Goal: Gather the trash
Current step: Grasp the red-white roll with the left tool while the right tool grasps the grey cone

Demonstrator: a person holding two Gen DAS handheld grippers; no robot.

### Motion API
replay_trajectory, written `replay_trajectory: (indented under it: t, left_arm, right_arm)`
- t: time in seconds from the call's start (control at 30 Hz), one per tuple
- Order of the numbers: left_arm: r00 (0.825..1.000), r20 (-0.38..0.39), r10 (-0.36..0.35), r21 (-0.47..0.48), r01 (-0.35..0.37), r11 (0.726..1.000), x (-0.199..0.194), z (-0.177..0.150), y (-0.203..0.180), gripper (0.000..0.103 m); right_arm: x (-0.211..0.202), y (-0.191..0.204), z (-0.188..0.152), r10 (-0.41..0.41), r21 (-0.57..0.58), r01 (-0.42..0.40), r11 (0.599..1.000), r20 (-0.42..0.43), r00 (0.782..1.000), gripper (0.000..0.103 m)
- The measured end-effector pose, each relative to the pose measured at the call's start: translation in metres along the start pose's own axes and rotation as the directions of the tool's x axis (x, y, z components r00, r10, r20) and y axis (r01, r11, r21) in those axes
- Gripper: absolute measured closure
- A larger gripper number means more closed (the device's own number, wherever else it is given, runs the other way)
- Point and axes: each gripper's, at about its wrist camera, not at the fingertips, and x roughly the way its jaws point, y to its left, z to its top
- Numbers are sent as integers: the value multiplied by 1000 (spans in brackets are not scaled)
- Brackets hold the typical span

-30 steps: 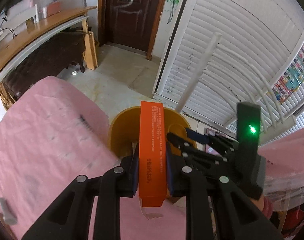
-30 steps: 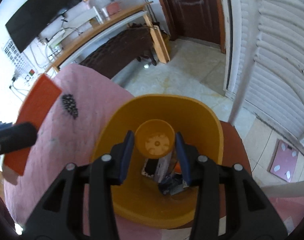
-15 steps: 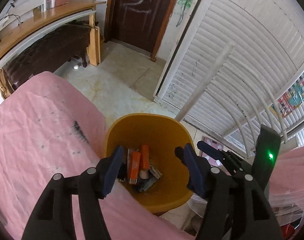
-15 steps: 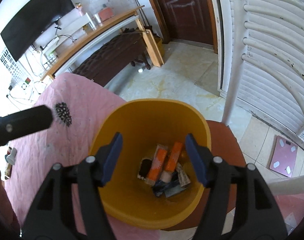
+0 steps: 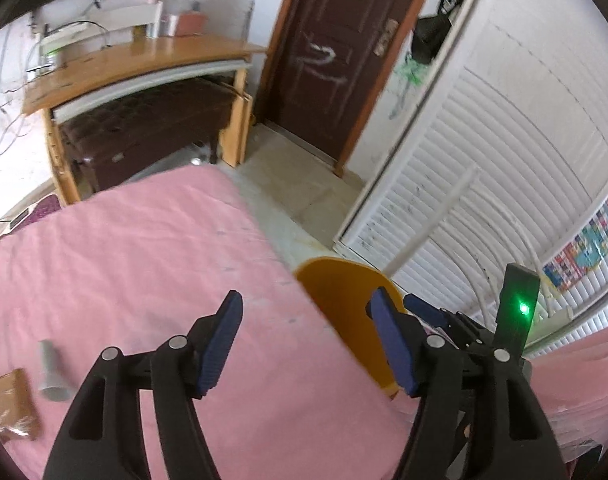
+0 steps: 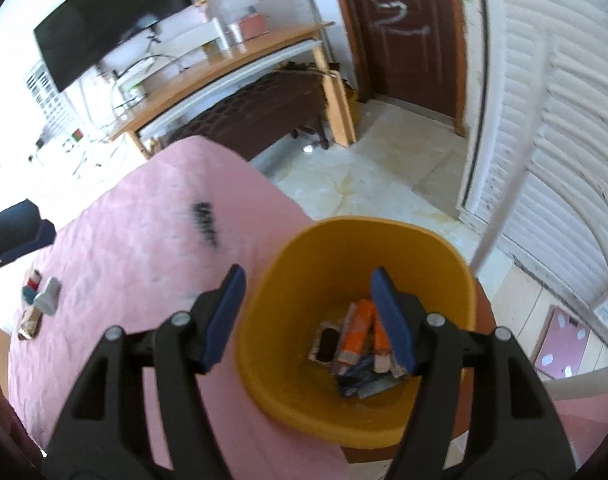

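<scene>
Beside pink bed [image 5: 143,264], orange boxes [image 6: 358,336] lengthwise-upright in yellow bin [image 6: 304,384]; left gripper [image 5: 308,340], right gripper [image 6: 310,316] gaping wide, empty.

Bright daylight, motion blur, heavy fisheye distortion.
Left wall overexposed; pink bedcover [image 6: 143,240] smeared; louvred doors [image 5: 504,168] bowed; dark vignette at corners.

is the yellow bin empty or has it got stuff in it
Not empty. The right wrist view looks down into the yellow bin, and orange boxes plus darker bits of trash lie piled on its bottom, well below the rim.
</scene>
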Motion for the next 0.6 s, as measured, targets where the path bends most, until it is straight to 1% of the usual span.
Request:
replay_trajectory:
  t: [0.17, 0.4, 0.5, 0.6]
  left_arm:
    - [998, 44, 55, -27, -54, 998, -34, 1, 39, 37]
    - [991, 72, 111, -65, -106, 992, -68, 3, 91, 37]
    - [986, 78, 145, -74, -139, 987, -78, 1, 116, 37]
    - [977, 77, 201, -82, -195, 977, -88, -4, 149, 35]
  right_arm:
    - [2, 42, 3, 27, -64, -28, 998, -17, 999, 40]
    - [-3, 105, 7, 71, -141, -74, 987, -27, 997, 40]
    - [-2, 134, 6, 86, -175, -92, 980, -38, 996, 40]
    - [3, 165, 4, 100, -214, -110, 971, -56, 993, 40]
